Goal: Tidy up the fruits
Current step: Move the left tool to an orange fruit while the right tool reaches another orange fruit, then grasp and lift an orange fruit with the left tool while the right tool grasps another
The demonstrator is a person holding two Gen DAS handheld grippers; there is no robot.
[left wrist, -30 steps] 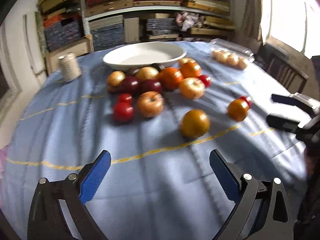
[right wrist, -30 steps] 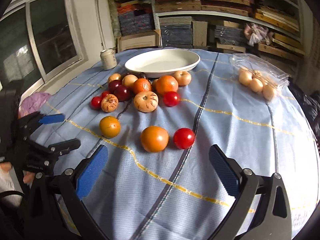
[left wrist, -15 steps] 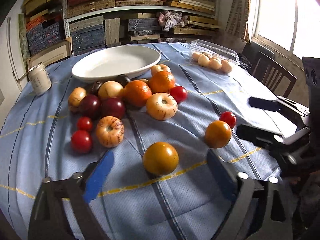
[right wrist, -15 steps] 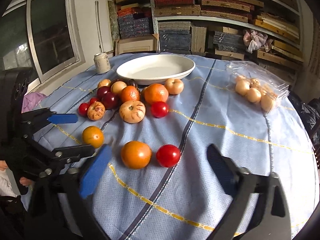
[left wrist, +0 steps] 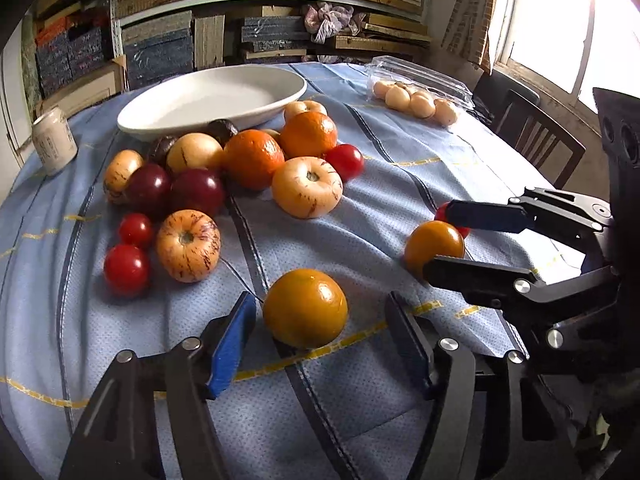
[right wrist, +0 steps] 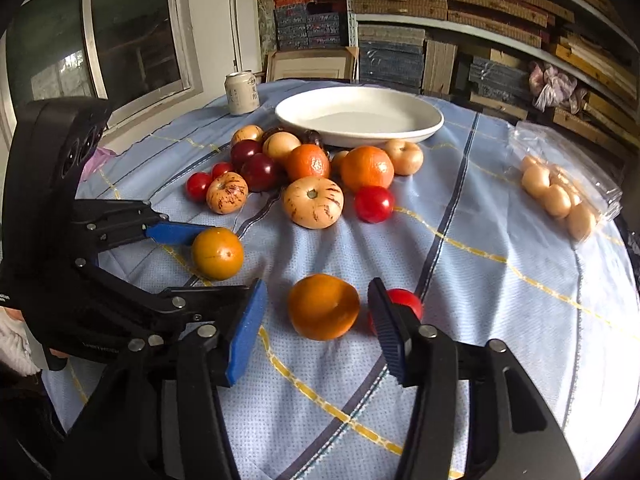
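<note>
Left wrist view takes in a round table under a pale blue cloth [left wrist: 400, 184] with yellow and dark stripes; behind it stand shelves [left wrist: 280, 8] stacked with flat boxes and boards; a white oval dish [left wrist: 212, 100] sits bare at the far side of the cloth, and a clear plastic tray of pale round fruits [left wrist: 416, 96] lies toward the window; just in front of the dish a heap of fruit [left wrist: 248, 164] gathers oranges, speckled pale apples, dark plums and small red tomatoes, touching one another; a drink can [left wrist: 54, 146] stands apart at the left. Nearer, the left gripper [left wrist: 320, 344] has its jaws closing around a yellow-orange fruit [left wrist: 305, 307] that rests on the cloth; a gap shows on both sides, so the blue pads do not yet press it. Right wrist view shows the right gripper [right wrist: 316, 332] likewise closing about an orange fruit [right wrist: 323, 306]; small gaps remain at each pad; a red tomato [right wrist: 408, 300] sits just behind the right-hand finger, beside that fruit.
</note>
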